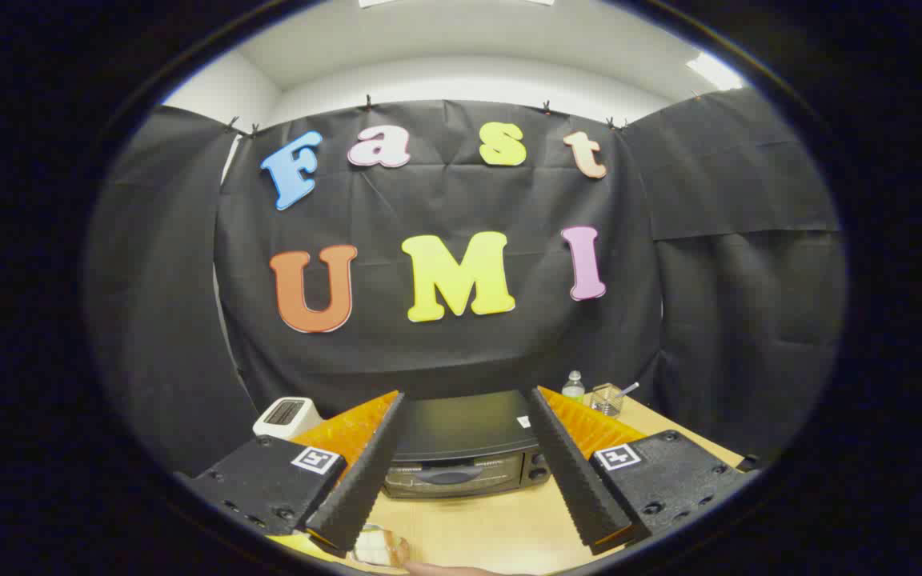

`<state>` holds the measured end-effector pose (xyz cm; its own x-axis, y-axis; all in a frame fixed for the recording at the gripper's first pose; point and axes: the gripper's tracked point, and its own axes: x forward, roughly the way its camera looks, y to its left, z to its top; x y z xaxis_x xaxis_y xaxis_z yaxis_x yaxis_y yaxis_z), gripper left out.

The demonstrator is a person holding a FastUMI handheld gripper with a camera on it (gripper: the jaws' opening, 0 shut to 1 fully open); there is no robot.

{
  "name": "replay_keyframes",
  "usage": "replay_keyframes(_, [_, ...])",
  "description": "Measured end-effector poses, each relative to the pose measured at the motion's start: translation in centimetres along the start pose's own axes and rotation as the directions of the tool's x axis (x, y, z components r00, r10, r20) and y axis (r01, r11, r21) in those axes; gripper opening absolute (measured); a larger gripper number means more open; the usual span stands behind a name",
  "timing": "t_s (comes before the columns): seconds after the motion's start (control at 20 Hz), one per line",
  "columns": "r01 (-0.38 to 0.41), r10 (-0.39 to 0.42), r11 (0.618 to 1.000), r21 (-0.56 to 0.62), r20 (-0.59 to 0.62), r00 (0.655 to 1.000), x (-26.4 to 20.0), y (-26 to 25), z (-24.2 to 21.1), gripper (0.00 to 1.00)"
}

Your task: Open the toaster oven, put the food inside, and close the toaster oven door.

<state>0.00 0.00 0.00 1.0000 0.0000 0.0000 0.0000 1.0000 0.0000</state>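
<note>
— Step in hand?
— Opening, by the look of it. Pale wooden tabletop point(501, 528) below, and on it the black boxy toaster oven point(461, 436), seen between the fingers point(365, 472) and well beyond them. Door shut, so no part of the task done yet.

— State of the gripper point(463, 396)?
— Spread wide, holding nothing, touching nothing.

— How to do it well?
— Come forward and down toward the dark curved handle point(445, 476) across the top of the glass door. Stay centred on it and narrow the spread first, so as to pinch or hook it cleanly. Then pull out and down along the hinge's arc rather than straight back; otherwise likely to drag the whole oven over the tabletop. Ease off near the end, so as not to drop the door onto the wood.

— And the food?
— Possibly the small pale glossy lump point(377, 548) just beside the base of the left-hand finger, close to a sliver of a hand point(445, 570). Too cut off to tell for sure.

— Count, then, big to small?
— One tabletop. One toaster oven. One white slotted box-shaped appliance point(289, 414) to the left of the oven. One wire mesh cup point(607, 398) behind the oven on the right, with one utensil handle poking out. One small clear bottle with a green cap point(573, 386) just beside that cup.
</note>
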Motion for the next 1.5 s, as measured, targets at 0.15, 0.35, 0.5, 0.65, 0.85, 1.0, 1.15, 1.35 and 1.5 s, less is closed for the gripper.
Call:
replay_keyframes(0.15, [-0.001,0.001,1.000,-0.026,0.014,1.000,-0.2,0.1,0.2,1.00])
replay_keyframes(0.35, [-0.024,0.025,0.999,-0.034,0.022,0.999,-0.2,1.0,-0.2,1.00])
replay_keyframes(0.5, [-0.038,0.040,0.998,-0.055,0.042,0.998,0.7,1.5,-0.3,1.00])
replay_keyframes(0.65, [-0.064,0.067,0.995,-0.078,0.029,0.997,2.2,2.2,-1.6,1.00])
replay_keyframes(0.85, [-0.081,0.082,0.994,-0.079,0.010,0.997,5.2,2.1,-3.7,1.00])
replay_keyframes(1.0, [-0.108,0.107,0.993,-0.052,-0.024,0.994,8.0,2.0,-6.0,1.00])
replay_keyframes(1.15, [-0.103,0.099,0.993,-0.049,-0.081,0.992,11.0,1.6,-9.3,1.00])
replay_keyframes(1.35, [-0.093,0.080,0.992,-0.082,-0.152,0.985,14.7,2.0,-14.5,1.00])
replay_keyframes(1.5, [-0.086,0.068,0.993,-0.076,-0.216,0.974,16.8,2.8,-18.0,1.00])
